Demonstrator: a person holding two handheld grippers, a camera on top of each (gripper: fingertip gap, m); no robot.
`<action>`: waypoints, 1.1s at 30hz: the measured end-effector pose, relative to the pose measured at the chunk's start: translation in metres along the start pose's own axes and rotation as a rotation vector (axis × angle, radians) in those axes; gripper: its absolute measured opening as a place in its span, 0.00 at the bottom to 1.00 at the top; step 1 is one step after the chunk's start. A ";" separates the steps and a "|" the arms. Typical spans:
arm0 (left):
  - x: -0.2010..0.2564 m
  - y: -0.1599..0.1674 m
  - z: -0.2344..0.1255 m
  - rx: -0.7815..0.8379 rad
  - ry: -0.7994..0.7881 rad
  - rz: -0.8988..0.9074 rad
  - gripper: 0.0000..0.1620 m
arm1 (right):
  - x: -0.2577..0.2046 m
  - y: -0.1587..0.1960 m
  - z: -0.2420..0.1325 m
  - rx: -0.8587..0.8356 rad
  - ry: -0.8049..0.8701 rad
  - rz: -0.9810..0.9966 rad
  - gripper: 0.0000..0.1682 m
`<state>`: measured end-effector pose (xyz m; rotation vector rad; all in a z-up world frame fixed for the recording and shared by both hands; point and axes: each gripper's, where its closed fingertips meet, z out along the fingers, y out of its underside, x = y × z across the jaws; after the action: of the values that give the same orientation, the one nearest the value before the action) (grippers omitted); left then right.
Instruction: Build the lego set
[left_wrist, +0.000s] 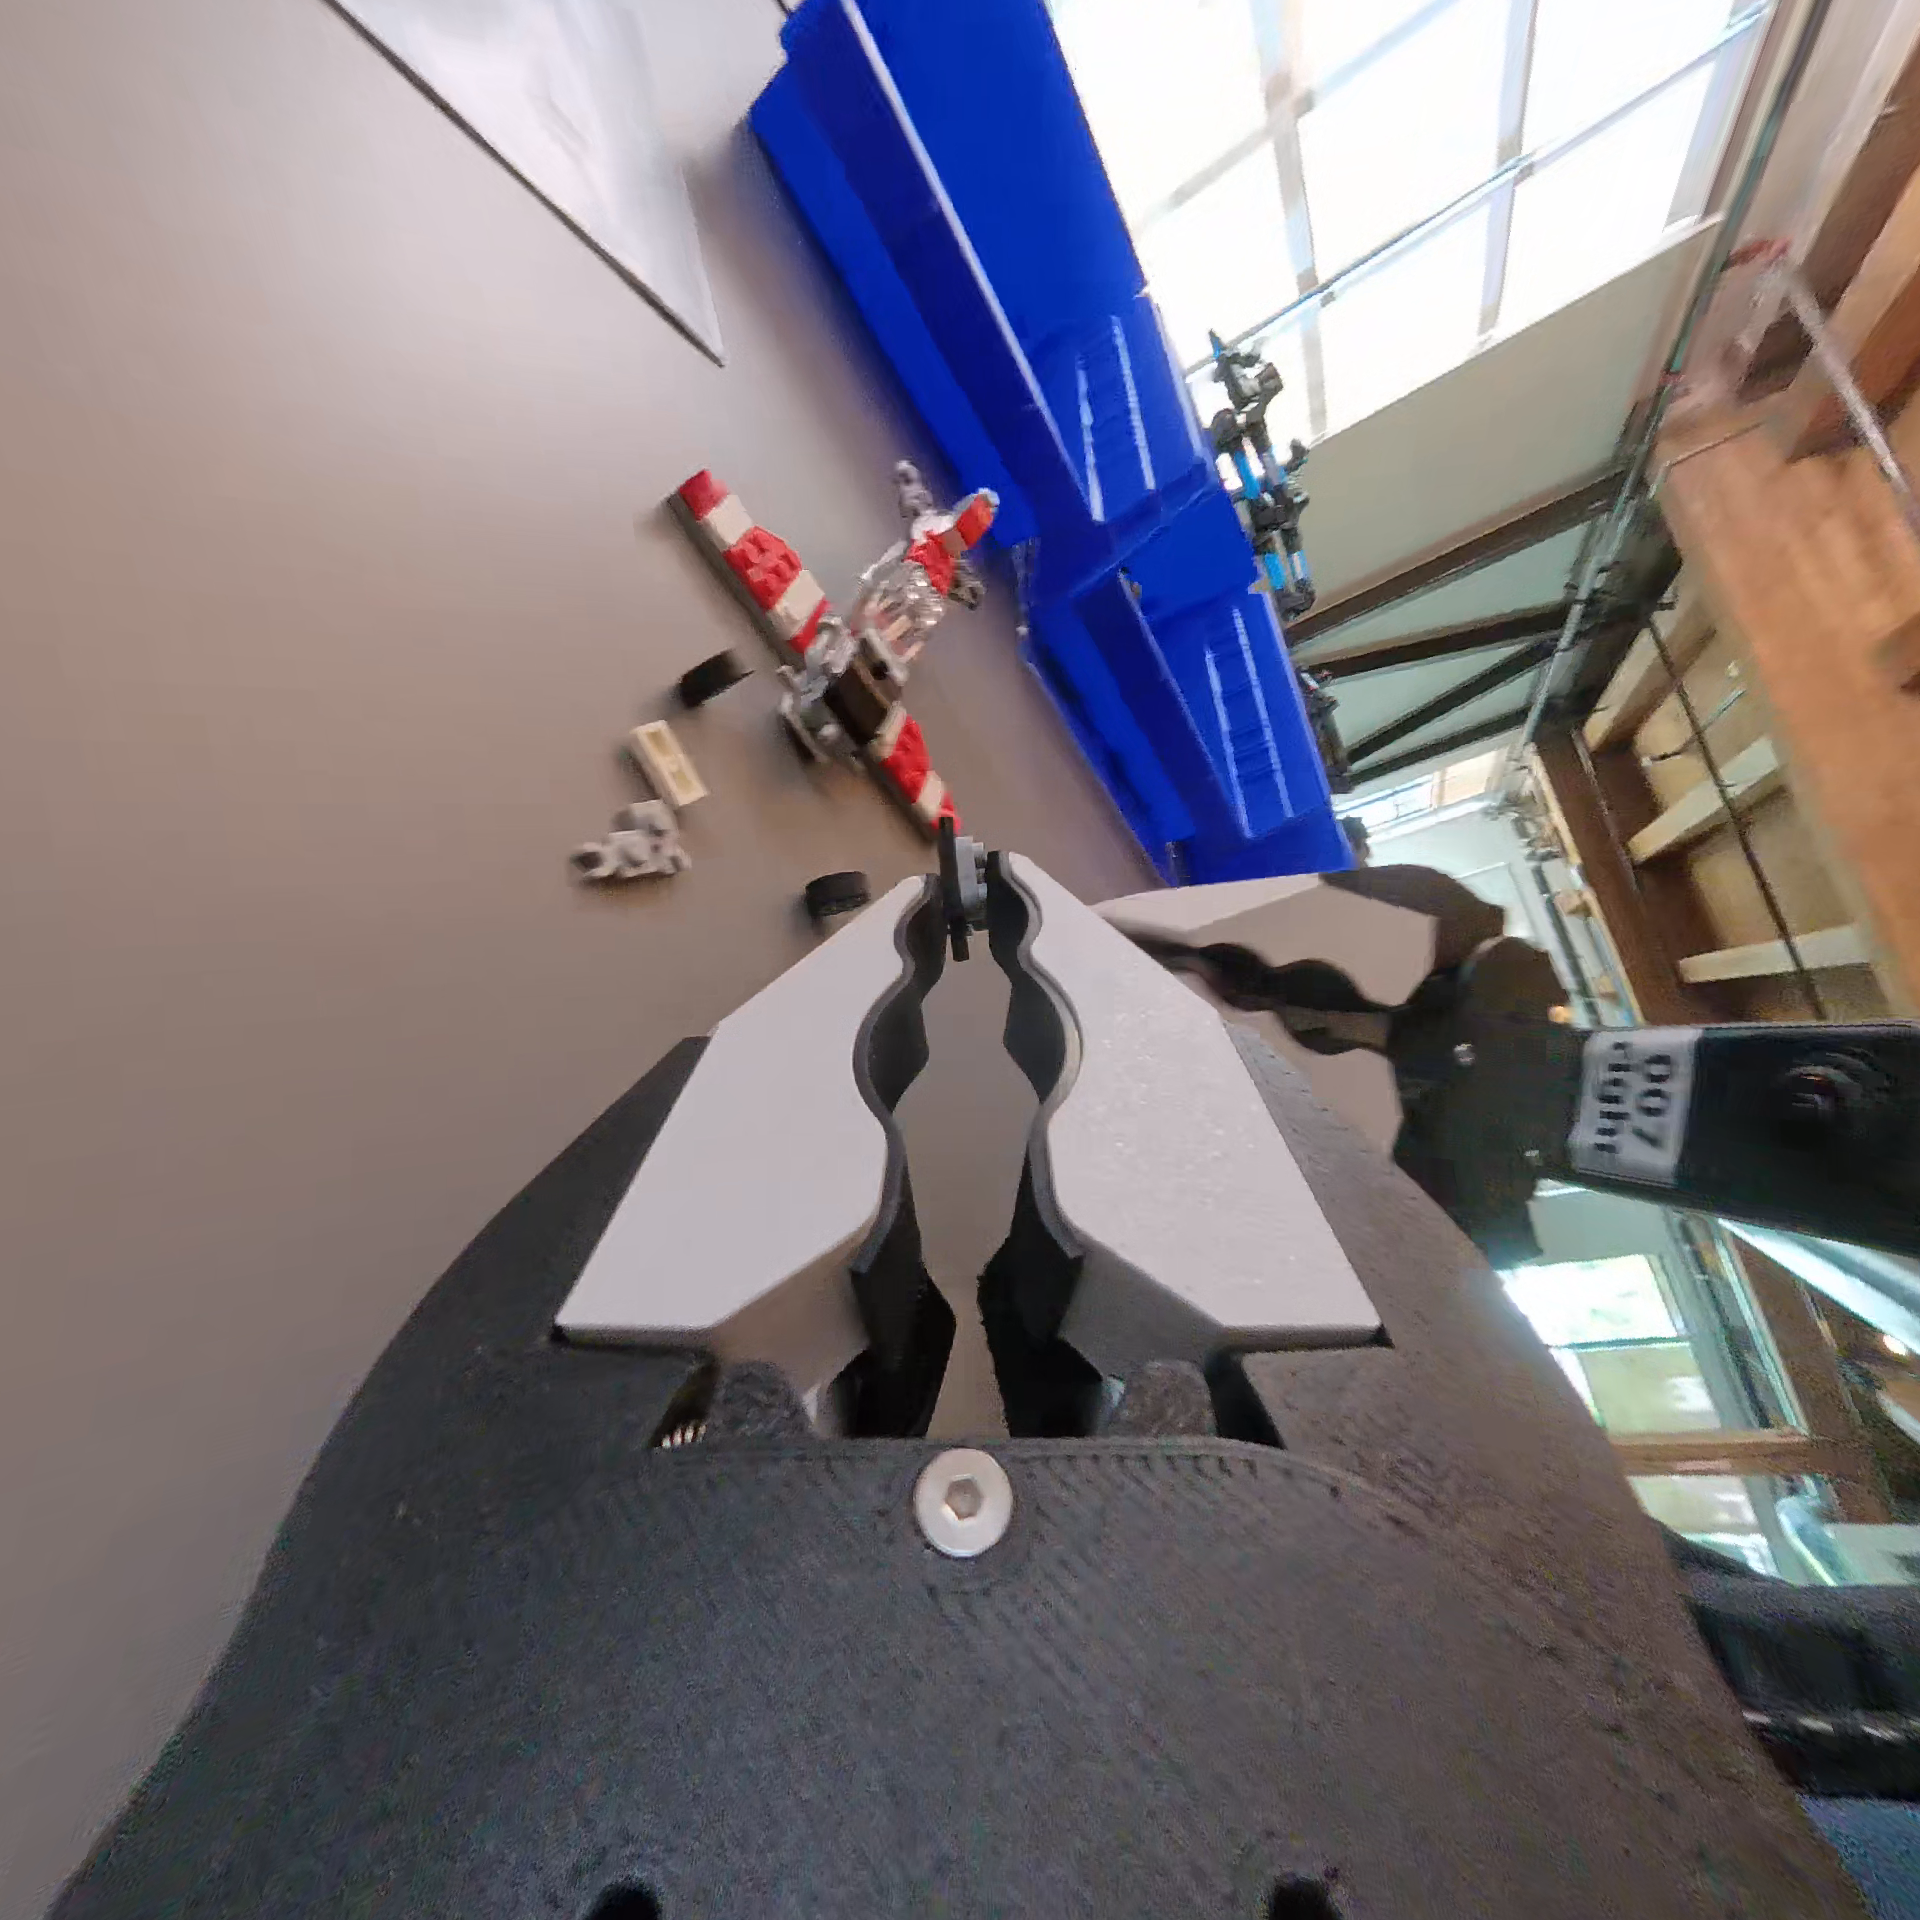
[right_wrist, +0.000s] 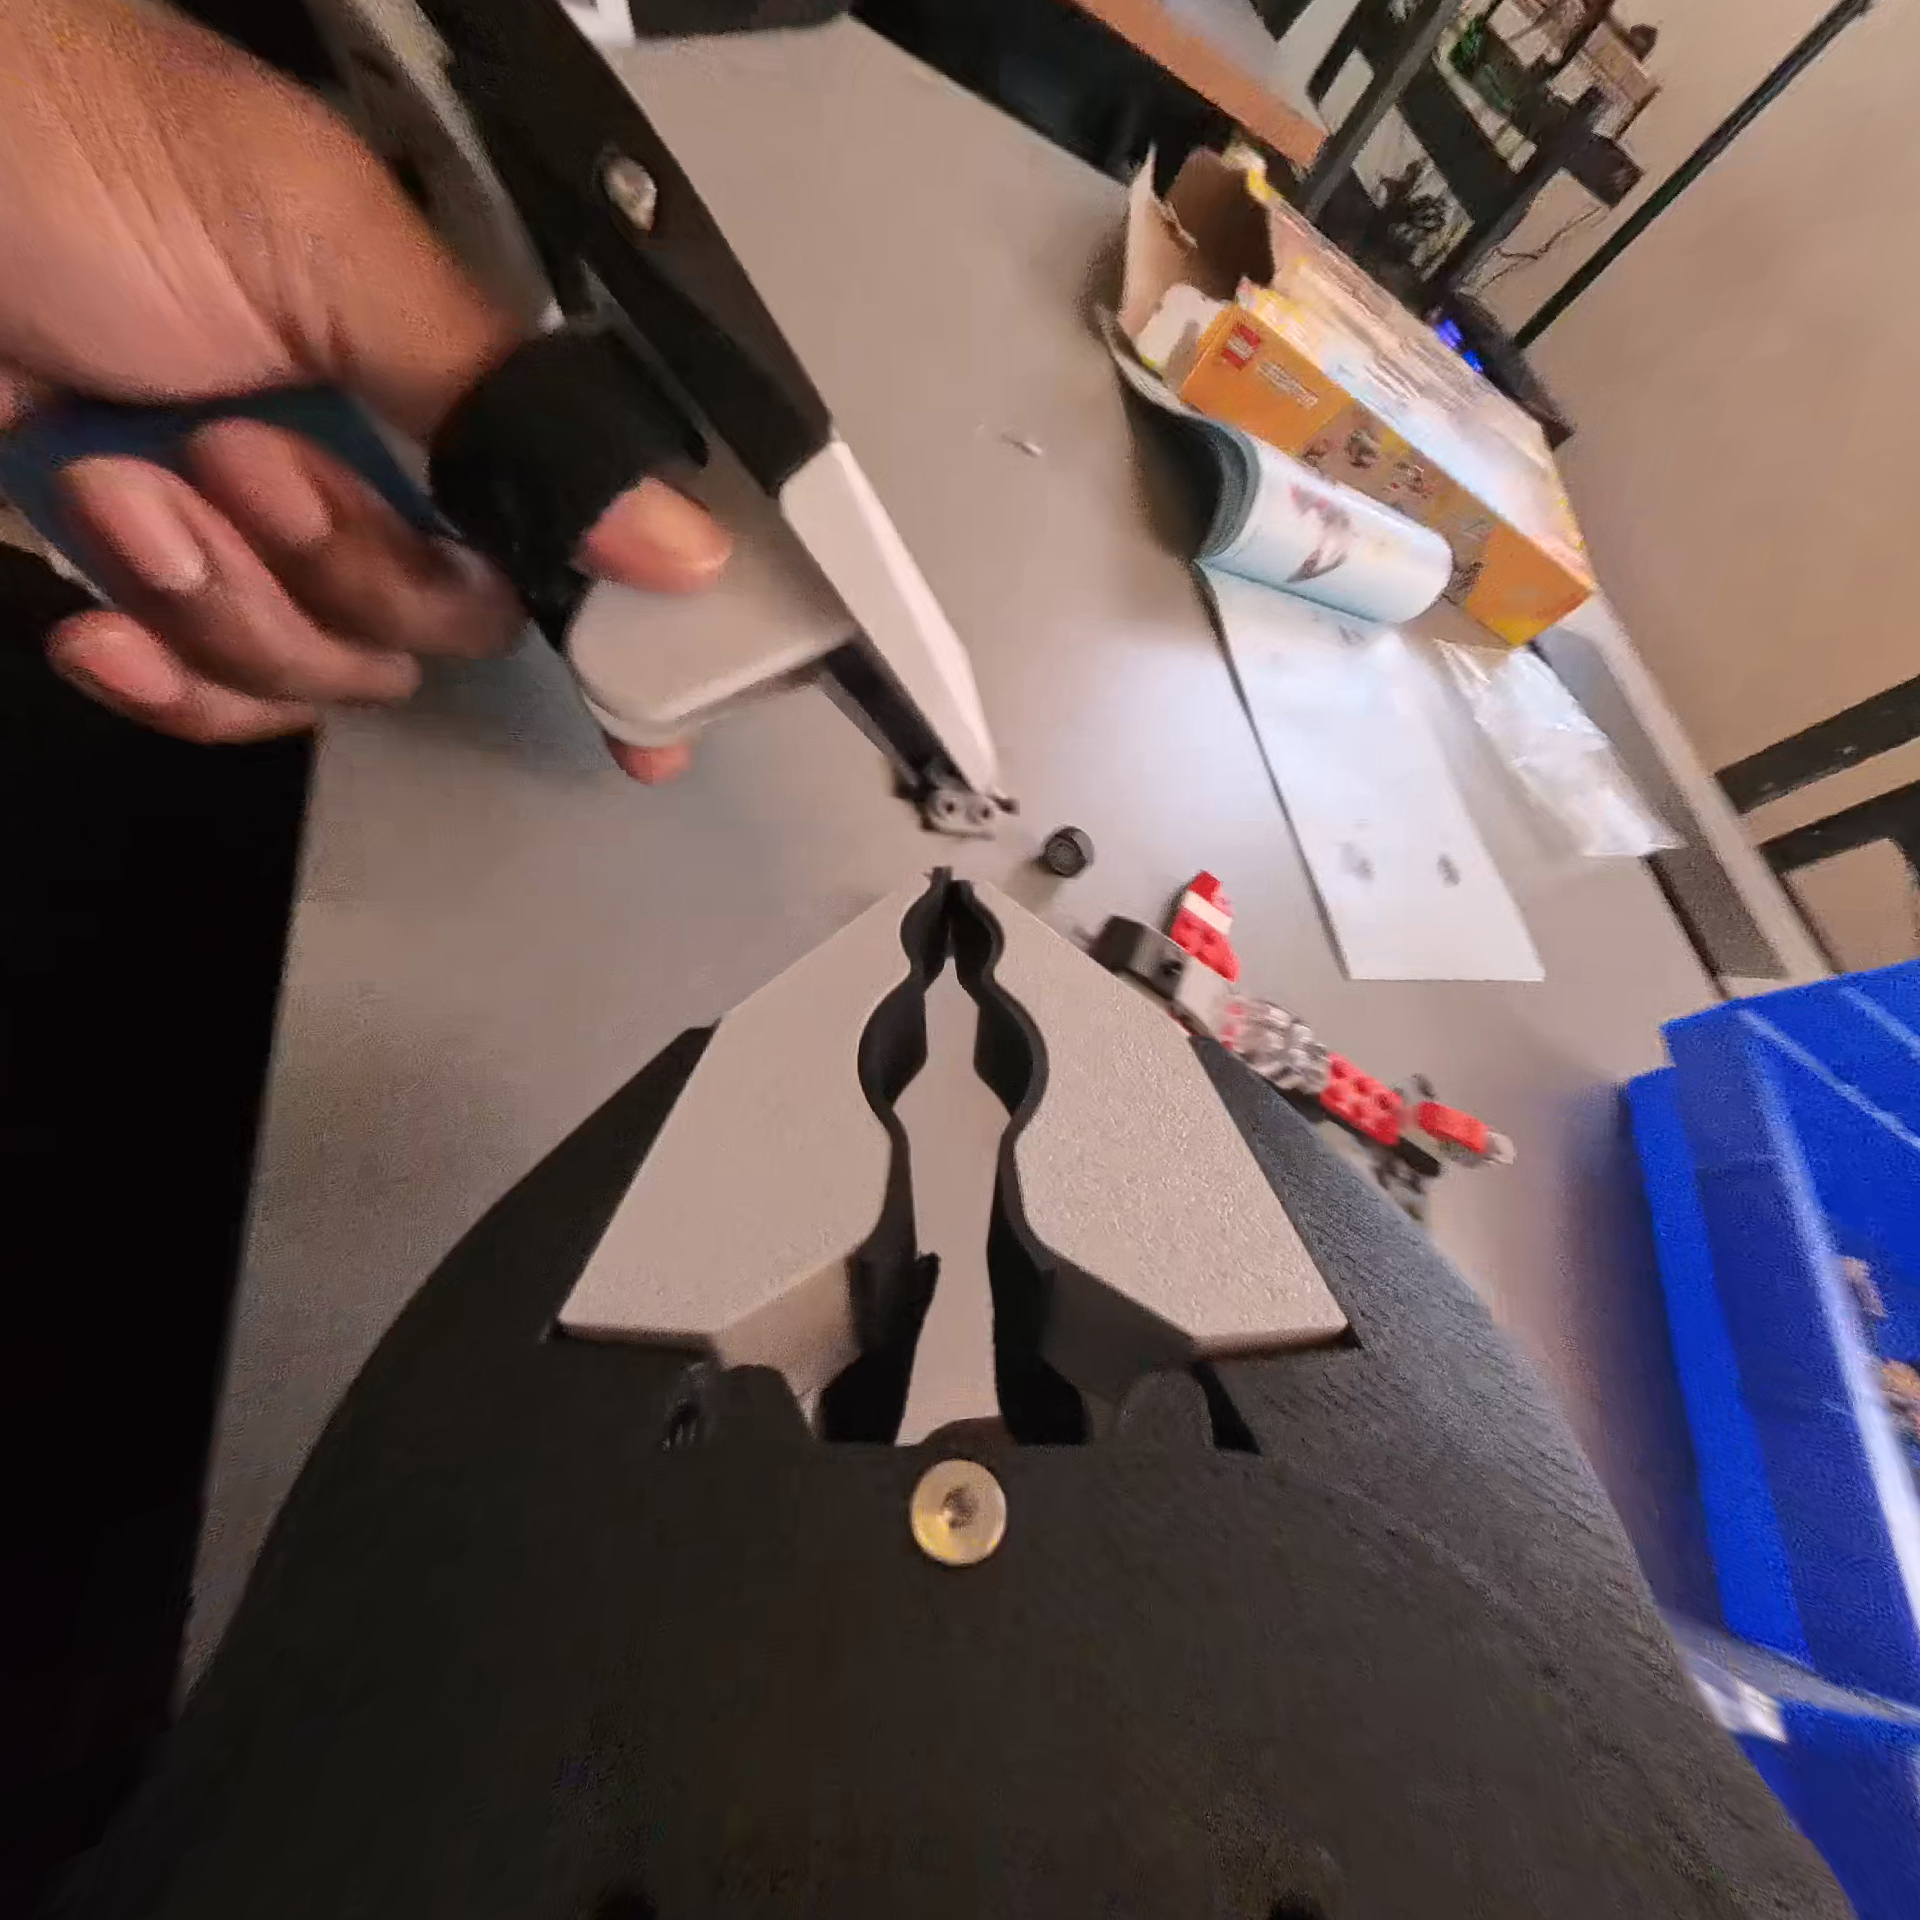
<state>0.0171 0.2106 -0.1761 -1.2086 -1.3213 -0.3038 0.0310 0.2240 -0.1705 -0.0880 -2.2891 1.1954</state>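
The left claw (left_wrist: 961, 894) pinches a small grey-black piece (left_wrist: 962, 896) by its tips; the right claw (right_wrist: 948, 896) is closed, empty. Mid-frame lies the red-white model (left_wrist: 831, 649) on the desk (left_wrist: 312, 727); that thin grip could slip.

L wrist cam rolled sideways, close over table (left_wrist: 260, 623), R cam facing opposite way, both share red-white model (left_wrist: 810, 644)

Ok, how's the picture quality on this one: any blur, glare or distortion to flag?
Left wrist view: the windows are blown out, wide-angle bending is strong, but the small grey piece in the left tool and the red-and-white model read sharp. Right wrist view: motion blur smears the blue bin and the hand; soft glare lies on the table.
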 end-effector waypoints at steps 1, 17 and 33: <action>0.005 0.000 0.002 -0.004 0.017 -0.004 0.06 | -0.003 -0.004 0.001 0.034 -0.017 0.044 0.01; 0.025 0.010 0.001 -0.060 0.193 -0.130 0.06 | 0.000 -0.016 0.002 0.106 -0.040 0.190 0.14; 0.008 -0.008 -0.009 -0.005 0.164 -0.066 0.06 | -0.003 -0.035 -0.019 0.306 -0.220 0.356 0.00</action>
<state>0.0182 0.2039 -0.1633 -1.1211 -1.2203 -0.4440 0.0492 0.2163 -0.1360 -0.2704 -2.3063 1.8050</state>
